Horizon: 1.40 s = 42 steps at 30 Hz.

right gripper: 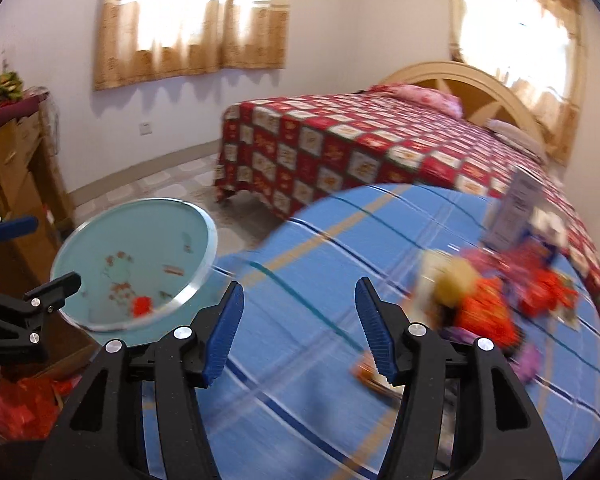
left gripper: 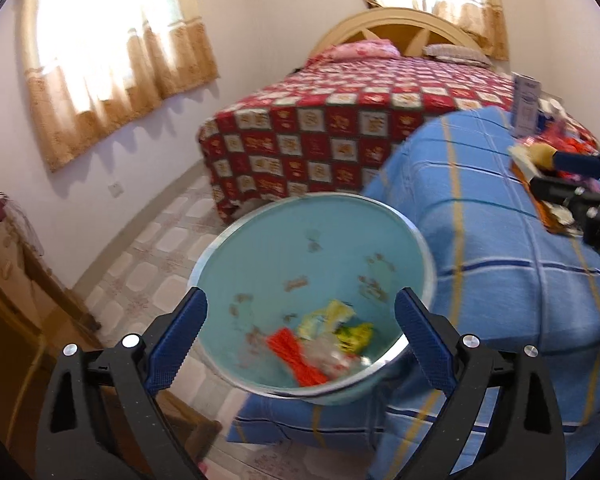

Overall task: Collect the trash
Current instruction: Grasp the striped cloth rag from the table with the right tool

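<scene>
Several wrappers (right gripper: pixel 496 304) are seen heaped on the blue-clothed desk (right gripper: pixel 300 280), right of the right tongs (right gripper: pixel 298 328); more lie in the bowl (left gripper: pixel 312 240) at the desk edge. Both the left tongs (left gripper: pixel 302 336) and the right are held apart, nothing between them. Wrappers are judged light, crinkly and slippery; a pinch at a raised fold is advised.

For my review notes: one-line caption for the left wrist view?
Open left gripper above light-blue bowl holding wrappers, at blue plaid cloth's edge.
</scene>
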### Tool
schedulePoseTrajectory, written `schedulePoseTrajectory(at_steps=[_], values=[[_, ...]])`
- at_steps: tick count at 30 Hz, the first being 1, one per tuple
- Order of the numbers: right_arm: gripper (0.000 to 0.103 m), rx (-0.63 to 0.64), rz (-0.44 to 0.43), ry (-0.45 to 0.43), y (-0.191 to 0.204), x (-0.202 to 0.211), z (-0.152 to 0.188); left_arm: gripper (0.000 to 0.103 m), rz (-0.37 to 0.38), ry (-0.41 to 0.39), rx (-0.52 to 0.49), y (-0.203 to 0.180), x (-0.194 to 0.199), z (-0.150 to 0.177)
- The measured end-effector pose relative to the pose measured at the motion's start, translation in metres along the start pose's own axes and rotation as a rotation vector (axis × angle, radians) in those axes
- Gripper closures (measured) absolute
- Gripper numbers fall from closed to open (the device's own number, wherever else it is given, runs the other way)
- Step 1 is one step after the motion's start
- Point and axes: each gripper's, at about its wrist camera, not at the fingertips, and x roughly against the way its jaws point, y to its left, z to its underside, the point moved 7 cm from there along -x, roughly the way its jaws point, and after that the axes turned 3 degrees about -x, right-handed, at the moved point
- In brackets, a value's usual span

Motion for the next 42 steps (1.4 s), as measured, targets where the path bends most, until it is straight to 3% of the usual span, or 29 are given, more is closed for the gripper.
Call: schedulePoseTrajectory(at_steps=[5, 13, 23, 28, 32, 37, 42], values=[[0.045, -0.076, 0.09, 0.002, -0.052, 0.025, 0.019, 0.01, 0.034, 0.004, -0.064, -0.038, -0.001, -0.001], [0.044, -0.229, 0.21, 0.055, -0.123, 0.051, 0.069, 0.01, 0.089, -0.018, -0.082, -0.085, -0.001, -0.018], [0.045, -0.268, 0.144, 0.136, -0.124, 0.045, 0.102, 0.011, 0.094, -0.023, -0.089, -0.097, -0.003, -0.023], [0.075, -0.288, 0.088, 0.177, -0.12, 0.038, 0.109, 0.011, 0.107, -0.028, -0.091, -0.1, -0.002, -0.026], [0.08, -0.295, 0.045, 0.177, -0.118, 0.044, 0.111, 0.011, 0.123, -0.034, -0.1, -0.109, -0.001, -0.031], [0.081, -0.314, 0.027, 0.124, -0.117, 0.063, 0.108, 0.011, 0.152, -0.041, -0.109, -0.129, 0.001, -0.041], [0.081, -0.332, 0.105, 0.034, -0.141, 0.096, 0.098, 0.012, 0.19, -0.042, -0.119, -0.158, -0.002, -0.055]])
